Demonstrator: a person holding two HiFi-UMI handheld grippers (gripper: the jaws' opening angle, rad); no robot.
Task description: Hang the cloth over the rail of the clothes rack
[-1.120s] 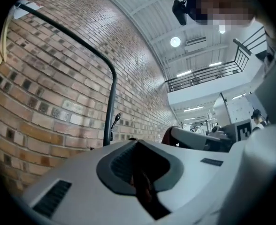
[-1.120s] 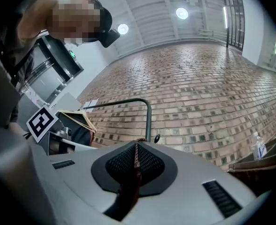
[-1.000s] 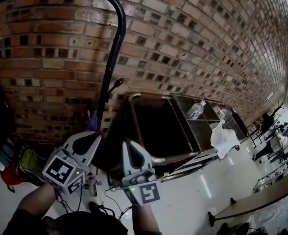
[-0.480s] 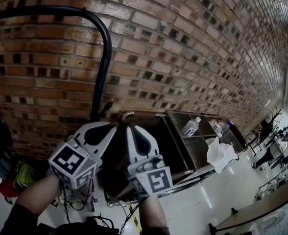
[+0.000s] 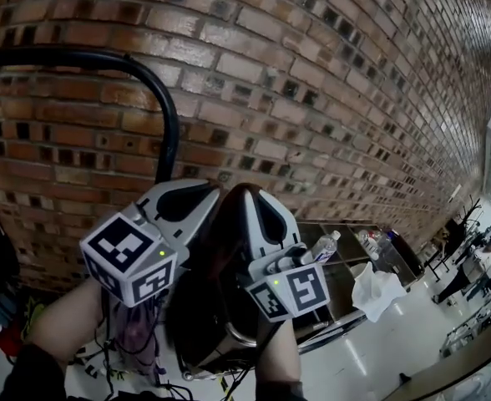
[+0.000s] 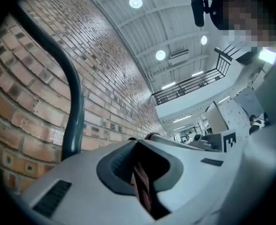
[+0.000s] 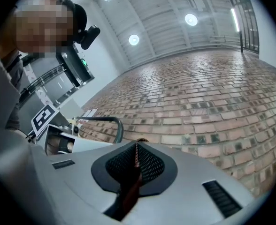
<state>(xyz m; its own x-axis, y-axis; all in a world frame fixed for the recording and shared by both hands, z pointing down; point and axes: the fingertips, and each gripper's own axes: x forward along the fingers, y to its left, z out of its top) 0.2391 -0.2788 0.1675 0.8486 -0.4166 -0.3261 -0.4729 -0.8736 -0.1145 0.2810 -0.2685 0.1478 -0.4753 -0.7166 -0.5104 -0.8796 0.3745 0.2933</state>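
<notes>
Cloth: a dark red-brown cloth hangs in a bunch between the two grippers, raised in front of the brick wall and not yet on the rail.
Left gripper: jaws closed, pinching a thin fold of the cloth's top edge.
Right gripper: jaws closed too, with a narrow strip of the same edge clamped between the pads.
Why held so: with both pinches close together on the top edge, the rest drops free. I'd say that leaves the edge ready to be carried over the bar.
Rail: a black tube up and to the left of the grippers. It runs level, then bends down at its corner, clear of the cloth.
Room: there is open air above the rail, but the wall seems close behind it, so little depth beyond.
Edge to mind: the bend is nearest the grippers. Cloth laid there would likely slide down, so the level run further left looks safer.
</notes>
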